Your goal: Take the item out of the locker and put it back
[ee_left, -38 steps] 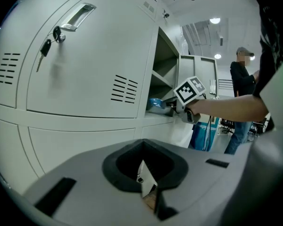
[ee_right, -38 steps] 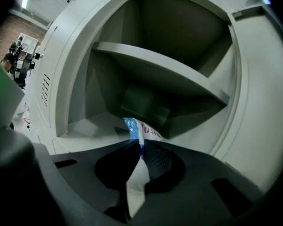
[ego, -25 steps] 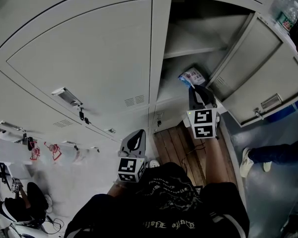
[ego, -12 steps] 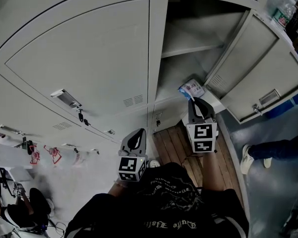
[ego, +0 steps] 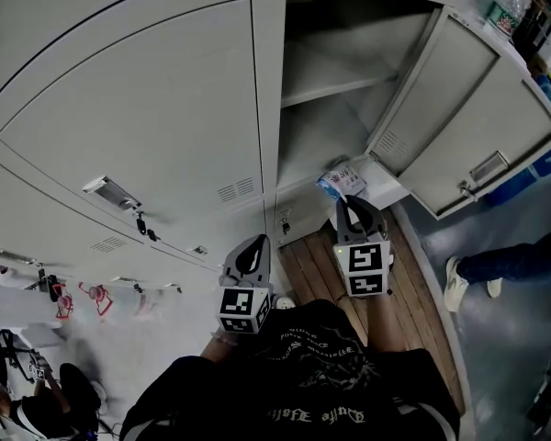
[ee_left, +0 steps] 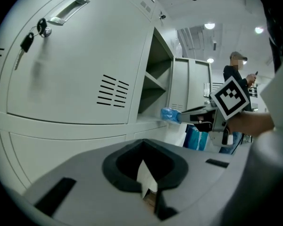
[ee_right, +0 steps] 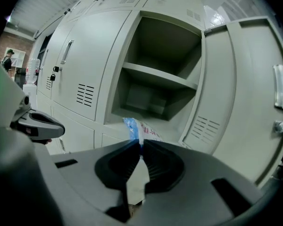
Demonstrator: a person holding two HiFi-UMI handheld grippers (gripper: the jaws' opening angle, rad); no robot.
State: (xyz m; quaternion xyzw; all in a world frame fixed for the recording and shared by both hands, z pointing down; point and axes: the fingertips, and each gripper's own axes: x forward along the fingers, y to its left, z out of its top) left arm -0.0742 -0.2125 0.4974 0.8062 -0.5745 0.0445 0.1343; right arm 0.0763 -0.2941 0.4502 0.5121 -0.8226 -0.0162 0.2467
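Matt painted metal locker (ego: 459,118), glossy plastic packet (ego: 342,180), wooden floorboards (ego: 317,265).

**Locker layout, quick rundown**

Open locker (ego: 335,118) right of centre, door (ego: 468,118) swung out to its right. Shelf (ego: 323,79) inside, up high. Packet (ego: 342,178) at the front lip of the lower compartment, under the shelf, between the right gripper (ego: 346,202) jaws. Left gripper (ego: 254,249) off to the lower left, well apart, before the closed door (ego: 138,127). Keys (ego: 143,220) hanging from that door's lock. Plank floor (ego: 413,292) below the opening.
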